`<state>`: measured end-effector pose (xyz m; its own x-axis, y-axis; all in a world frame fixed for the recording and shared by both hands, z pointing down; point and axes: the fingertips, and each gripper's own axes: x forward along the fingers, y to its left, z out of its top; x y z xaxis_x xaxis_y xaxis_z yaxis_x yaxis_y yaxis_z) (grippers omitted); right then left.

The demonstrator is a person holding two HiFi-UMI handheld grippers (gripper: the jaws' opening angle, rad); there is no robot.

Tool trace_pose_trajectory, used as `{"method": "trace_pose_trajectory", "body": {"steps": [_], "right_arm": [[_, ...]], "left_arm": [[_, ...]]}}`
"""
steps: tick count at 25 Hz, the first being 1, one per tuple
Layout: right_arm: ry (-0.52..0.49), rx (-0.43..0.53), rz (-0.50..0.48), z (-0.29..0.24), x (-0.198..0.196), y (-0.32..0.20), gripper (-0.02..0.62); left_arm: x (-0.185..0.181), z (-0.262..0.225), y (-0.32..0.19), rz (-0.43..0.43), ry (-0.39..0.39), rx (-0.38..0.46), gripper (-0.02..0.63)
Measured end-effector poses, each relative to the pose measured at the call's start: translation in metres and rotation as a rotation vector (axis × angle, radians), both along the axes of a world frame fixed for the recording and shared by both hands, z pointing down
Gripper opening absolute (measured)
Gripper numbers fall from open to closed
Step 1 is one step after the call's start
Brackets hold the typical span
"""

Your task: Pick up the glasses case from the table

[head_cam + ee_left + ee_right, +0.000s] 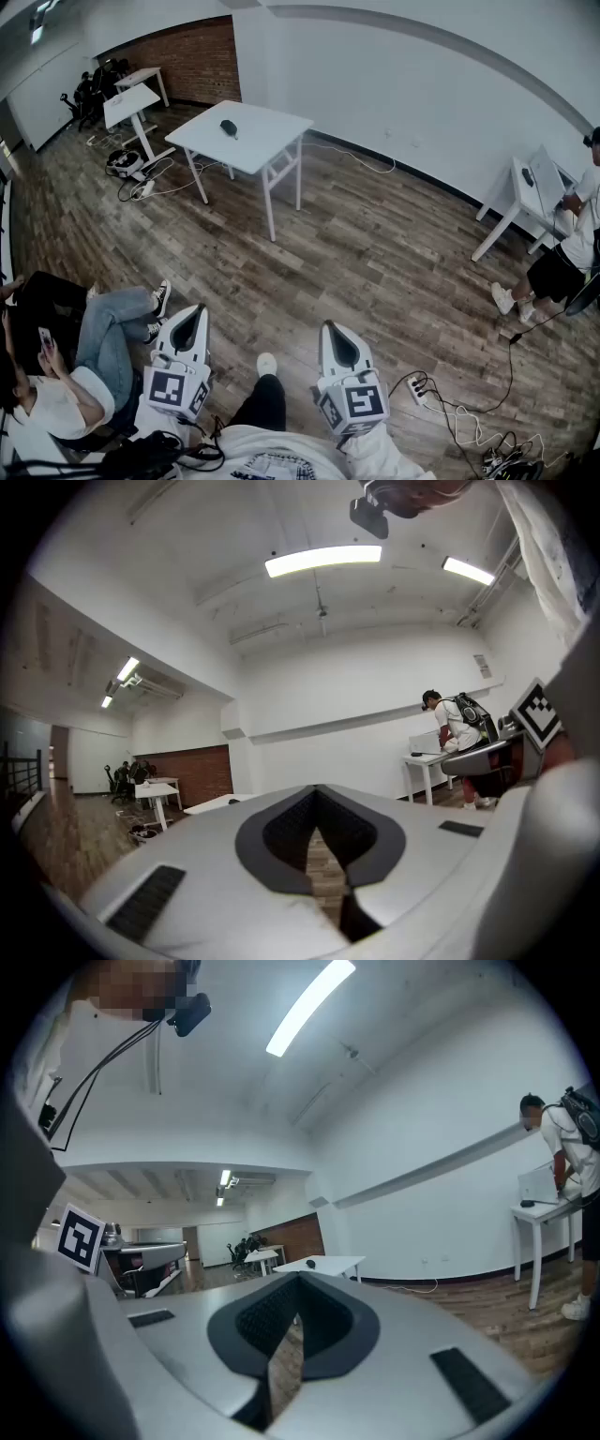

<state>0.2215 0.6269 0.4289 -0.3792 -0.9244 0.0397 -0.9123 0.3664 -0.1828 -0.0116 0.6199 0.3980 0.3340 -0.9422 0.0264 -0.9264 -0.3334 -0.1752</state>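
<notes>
Closest to the camera, the person's two hand-held tools point level into the room. The left gripper [192,311] has its jaws closed tip to tip with nothing between them; its own view shows only a thin sliver of wooden floor [375,253] below where the pads meet. The right gripper [334,328] looks the same, jaws drawn together and empty. Each carries a cube with square markers at its rear. Between them, one white shoe [267,364] of the wearer rests on the boards.

Just to the left, a seated person [89,361] in jeans holds a phone. On the right, a power strip [419,386] lies on the floor among loose cables.

Well ahead of both grippers stands a white table [272,141]. The glasses case [229,127], a small dark shape, lies on its top, well apart from either tool.

Off to the right, a standing person [570,248] bends at a smaller white desk [525,192]. Farthest back, more desks [131,98] stand before a brick wall [197,61].
</notes>
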Motion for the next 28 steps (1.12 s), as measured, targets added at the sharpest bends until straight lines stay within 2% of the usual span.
{"method": "trace_pose_trajectory", "body": {"steps": [6, 13, 16, 21, 28], "right_arm": [[0.030, -0.026, -0.013, 0.011, -0.048, -0.139, -0.011], [0.048, -0.009, -0.039, -0.007, -0.112, -0.294, -0.011], [0.055, 0.002, -0.049, -0.015, -0.129, -0.340, -0.011], [0.060, -0.018, -0.065, -0.013, -0.143, -0.389, -0.011], [0.054, -0.042, -0.090, -0.003, -0.153, -0.473, -0.011]], "left_arm": [[-0.046, 0.001, -0.136, -0.004, -0.003, 0.010, 0.028], [-0.117, -0.014, -0.284, -0.035, -0.026, 0.027, 0.028], [-0.135, -0.018, -0.327, -0.048, -0.025, 0.031, 0.028], [-0.154, -0.009, -0.374, -0.070, -0.012, 0.000, 0.028], [-0.167, 0.000, -0.451, -0.098, -0.011, -0.023, 0.028]]}}
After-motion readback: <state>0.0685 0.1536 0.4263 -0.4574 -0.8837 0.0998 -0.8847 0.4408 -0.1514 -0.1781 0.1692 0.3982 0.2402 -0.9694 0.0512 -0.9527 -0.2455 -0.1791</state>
